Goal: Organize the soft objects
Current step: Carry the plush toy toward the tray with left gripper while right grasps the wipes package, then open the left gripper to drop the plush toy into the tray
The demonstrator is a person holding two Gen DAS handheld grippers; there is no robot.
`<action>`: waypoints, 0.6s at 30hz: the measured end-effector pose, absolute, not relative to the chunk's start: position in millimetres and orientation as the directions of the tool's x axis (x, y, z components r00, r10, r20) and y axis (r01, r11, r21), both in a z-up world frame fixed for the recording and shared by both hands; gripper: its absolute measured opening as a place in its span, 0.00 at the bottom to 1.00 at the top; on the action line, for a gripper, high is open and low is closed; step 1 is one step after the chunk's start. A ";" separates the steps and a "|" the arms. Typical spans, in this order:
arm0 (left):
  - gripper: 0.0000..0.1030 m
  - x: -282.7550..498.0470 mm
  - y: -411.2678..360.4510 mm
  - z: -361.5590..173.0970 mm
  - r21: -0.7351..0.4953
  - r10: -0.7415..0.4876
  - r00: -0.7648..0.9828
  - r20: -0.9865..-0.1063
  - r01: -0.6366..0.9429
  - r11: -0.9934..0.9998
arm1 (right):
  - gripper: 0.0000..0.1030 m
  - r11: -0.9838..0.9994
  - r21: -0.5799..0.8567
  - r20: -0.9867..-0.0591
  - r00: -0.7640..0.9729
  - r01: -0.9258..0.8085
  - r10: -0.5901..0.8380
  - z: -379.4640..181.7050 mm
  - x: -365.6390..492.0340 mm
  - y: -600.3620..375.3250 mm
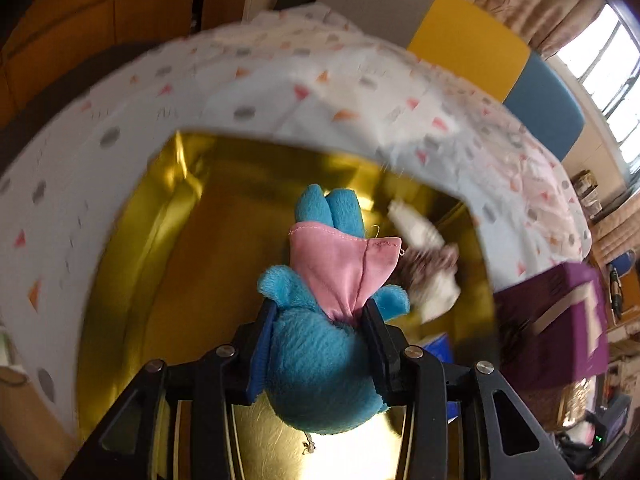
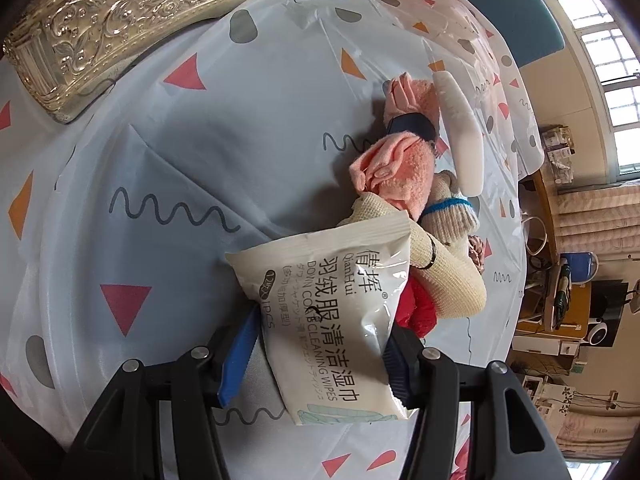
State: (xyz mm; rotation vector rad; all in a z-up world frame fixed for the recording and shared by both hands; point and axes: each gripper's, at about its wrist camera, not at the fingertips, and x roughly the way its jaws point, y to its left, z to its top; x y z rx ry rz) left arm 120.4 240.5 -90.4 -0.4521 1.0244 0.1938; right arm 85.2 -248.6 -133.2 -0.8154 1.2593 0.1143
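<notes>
In the left wrist view my left gripper is shut on a blue plush toy in a pink dress. It holds the toy by the body, legs pointing away, above the shiny inside of a gold box. A white and speckled soft item lies in that box, blurred. In the right wrist view my right gripper is shut on a white packet of cleaning wipes, just above the patterned tablecloth. Beyond the packet lies a pile: a pink towel, a beige knitted piece, a cream mesh cloth and something red.
The gold box's ornate outer wall stands at the far left of the right wrist view. A white tube lies beside the pink towel. A purple box sits to the right of the gold box. Chairs, curtains and windows stand beyond the table.
</notes>
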 end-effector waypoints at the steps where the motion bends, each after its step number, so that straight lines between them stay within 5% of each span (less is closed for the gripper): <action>1: 0.42 120.9 238.8 -92.4 -0.273 -0.054 0.512 -0.857 -0.362 0.891 | 0.56 0.720 -0.484 -0.873 0.340 -0.498 -0.351 -133.4 85.2 -247.8; 7: 0.50 136.9 226.0 -77.0 -0.300 -0.076 0.566 -0.821 -0.315 0.900 | 0.56 0.721 -0.487 -0.871 0.336 -0.492 -0.359 -134.6 87.7 -246.0; 12: 0.78 139.1 220.6 -67.2 -0.285 -0.049 0.590 -0.806 -0.314 0.906 | 0.55 0.720 -0.488 -0.870 0.336 -0.494 -0.359 -135.5 89.1 -246.0; 18: 0.79 101.5 223.4 -64.4 -0.235 0.030 0.608 -0.793 -0.350 0.907 | 0.55 0.724 -0.483 -0.873 0.335 -0.492 -0.355 -134.9 90.0 -247.6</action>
